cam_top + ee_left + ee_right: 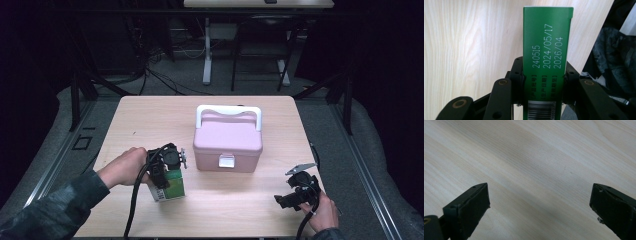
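Currently the left gripper (pixel 169 172) has its jaws clamped on a green carton (pixel 172 187), one pad on each narrow flank; seen from the left gripper view, the green carton (pixel 545 50) runs straight out between the black jaws, white printed dates and a barcode facing the camera, its far end over bare wood. In the high view the carton sits at the front left of the table (pixel 150 115), under the gripper; whether its base touches the surface or hangs just above it, cannot tell. The left hand (pixel 125 167) grips the tool from the left side; the cable trails toward the table's front edge.

A pink box (pixel 228 142) with a white handle and a white front latch stands mid-table, lid down, just right of the carton and apart from it.

The right gripper (pixel 290 199) rests low at the front right corner, held by the right hand (pixel 322 212); in the right gripper view its jaws stand wide with nothing but table (pixel 529 170) between them; well apart from box and carton.
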Demonstrator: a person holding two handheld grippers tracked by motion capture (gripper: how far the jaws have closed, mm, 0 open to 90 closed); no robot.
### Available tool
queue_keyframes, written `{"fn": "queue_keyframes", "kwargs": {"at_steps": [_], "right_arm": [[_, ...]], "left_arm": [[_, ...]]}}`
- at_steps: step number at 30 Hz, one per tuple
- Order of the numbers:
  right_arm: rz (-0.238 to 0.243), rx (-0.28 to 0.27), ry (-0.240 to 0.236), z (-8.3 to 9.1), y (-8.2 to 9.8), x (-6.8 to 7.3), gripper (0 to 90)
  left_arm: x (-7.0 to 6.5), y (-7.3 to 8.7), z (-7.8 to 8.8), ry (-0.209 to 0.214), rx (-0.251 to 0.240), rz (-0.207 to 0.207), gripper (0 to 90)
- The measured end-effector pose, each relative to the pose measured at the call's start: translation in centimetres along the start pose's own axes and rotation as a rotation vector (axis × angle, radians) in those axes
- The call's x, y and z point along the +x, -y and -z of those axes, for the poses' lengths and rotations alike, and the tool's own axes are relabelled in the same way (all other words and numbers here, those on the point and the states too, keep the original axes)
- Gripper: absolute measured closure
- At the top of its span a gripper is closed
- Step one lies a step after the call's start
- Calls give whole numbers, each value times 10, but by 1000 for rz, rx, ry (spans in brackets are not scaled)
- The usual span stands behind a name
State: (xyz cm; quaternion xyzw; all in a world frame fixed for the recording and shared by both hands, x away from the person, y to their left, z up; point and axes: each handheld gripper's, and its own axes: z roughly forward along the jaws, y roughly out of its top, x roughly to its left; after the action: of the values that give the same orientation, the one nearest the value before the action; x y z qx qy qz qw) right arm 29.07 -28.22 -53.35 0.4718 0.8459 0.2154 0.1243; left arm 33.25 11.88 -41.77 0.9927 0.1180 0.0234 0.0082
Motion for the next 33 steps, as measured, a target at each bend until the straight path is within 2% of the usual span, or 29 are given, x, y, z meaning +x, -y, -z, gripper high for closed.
{"fn": "queue_keyframes", "kwargs": {"at_steps": [2, 3, 4, 6, 15, 21, 33], "right_arm": [[1, -2, 4, 0, 0, 0, 21], [-3, -3, 2, -1, 0, 0, 21], [-4, 1, 1, 0, 0, 0, 21], [0, 5, 3, -1, 0, 1, 21], [3, 5, 3, -1, 0, 1, 21], [3, 7, 4, -1, 0, 1, 21], [9, 7, 6, -2, 0, 1, 22]], "left_arm": [[3, 5, 1, 10, 8, 17, 630], [3, 8, 0, -9, 5, 27, 630], [4, 11, 1, 0, 17, 30, 631], [5, 16, 2, -14, 14, 44, 631], [13, 32, 7, -19, 7, 87, 631], [19, 43, 10, -28, 18, 123, 631], [41, 66, 17, -37, 17, 223, 631]]}}
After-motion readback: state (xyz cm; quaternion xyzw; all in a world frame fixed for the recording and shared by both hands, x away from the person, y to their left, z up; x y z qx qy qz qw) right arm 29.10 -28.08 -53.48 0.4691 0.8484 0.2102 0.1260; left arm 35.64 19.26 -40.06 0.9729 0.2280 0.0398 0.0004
